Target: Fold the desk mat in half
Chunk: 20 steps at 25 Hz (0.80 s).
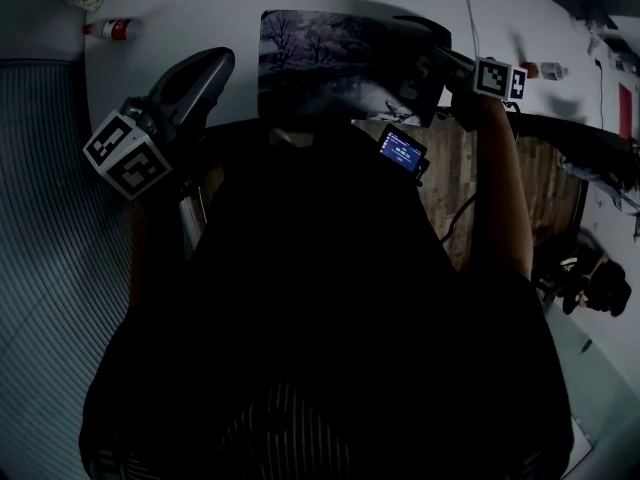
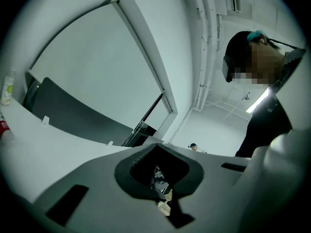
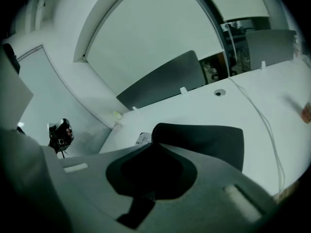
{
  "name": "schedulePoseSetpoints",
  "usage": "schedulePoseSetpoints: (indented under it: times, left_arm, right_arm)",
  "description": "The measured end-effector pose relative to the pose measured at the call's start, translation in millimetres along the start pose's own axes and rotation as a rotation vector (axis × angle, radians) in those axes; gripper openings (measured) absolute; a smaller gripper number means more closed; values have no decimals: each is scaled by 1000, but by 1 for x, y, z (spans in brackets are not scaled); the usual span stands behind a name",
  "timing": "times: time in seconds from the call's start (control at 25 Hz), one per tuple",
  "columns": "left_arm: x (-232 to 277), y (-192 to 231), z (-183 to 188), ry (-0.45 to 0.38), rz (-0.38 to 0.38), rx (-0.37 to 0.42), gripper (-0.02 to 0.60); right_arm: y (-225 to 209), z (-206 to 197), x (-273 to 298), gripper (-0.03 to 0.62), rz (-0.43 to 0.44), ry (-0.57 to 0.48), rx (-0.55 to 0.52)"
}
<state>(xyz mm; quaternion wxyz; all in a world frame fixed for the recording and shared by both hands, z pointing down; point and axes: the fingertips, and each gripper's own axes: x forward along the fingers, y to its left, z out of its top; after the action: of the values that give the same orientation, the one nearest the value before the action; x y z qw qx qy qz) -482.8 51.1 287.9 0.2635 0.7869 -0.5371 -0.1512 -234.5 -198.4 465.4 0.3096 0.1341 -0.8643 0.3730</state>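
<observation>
The person stands close against the near edge of the desk (image 1: pixel 190 8), with a small lit screen (image 1: pixel 402 151) at chest level.

**Left tongs** (image 1: pixel 222 58): positioned over bare desk just beside the left edge of the desk mat (image 1: pixel 320 58), apart from it in the head view. In the left gripper view the tongs (image 2: pixel 155 147) point up and away, and the jaws stand together. Nothing is seen clamped at their tips. Only a sliver of printed pattern shows through the gap behind them.

**Right tongs** (image 1: pixel 445 66): jaws together, clamped on the right end of the mat. In the right gripper view the black underside of the mat (image 3: pixel 204 140) rises from the tips of the tongs (image 3: pixel 151 130) as a raised flap above the desk (image 3: pixel 209 106).

**Mat location:** flat on the desk in front of the person, printed side up, with the right end lifted and turned over.

**Handling, judged from the raised flap:**
- The mat appears thin, soft and light, and it bends in a smooth curve without creasing.
- The underside is probably grippy, so a dragged edge may catch on the desk.
- The recommended hold is at the edge, near a corner, one corner per tongs. A single hold is likely to let the free corner sag and skew the fold.

Farther off, a bottle (image 1: pixel 118 30) lies at the far left and a cable (image 1: pixel 468 13) runs across the far right, both clear of the mat.
</observation>
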Motion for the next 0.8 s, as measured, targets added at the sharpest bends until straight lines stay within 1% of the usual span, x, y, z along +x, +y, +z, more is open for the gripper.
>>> schedulePoseSetpoints:
  times: [0.2, 0.4, 0.6, 0.68, 0.8]
  left_arm:
    - [-21, 8, 6, -31, 67, -27, 9]
    - [-49, 16, 12, -86, 134, -39, 9]
    - [-71, 28, 16, -121, 192, -45, 9]
    - [-86, 33, 18, -144, 225, -46, 9]
    - [-112, 38, 12, -176, 276, -58, 9]
  right_arm:
    - [34, 9, 35, 9, 70, 81, -62]
    - [72, 17, 71, 9, 148, 152, -123]
    - [99, 21, 113, 9, 211, 225, -165]
    - [117, 17, 134, 9, 247, 266, -188]
    - [143, -3, 169, 9, 298, 346, -220]
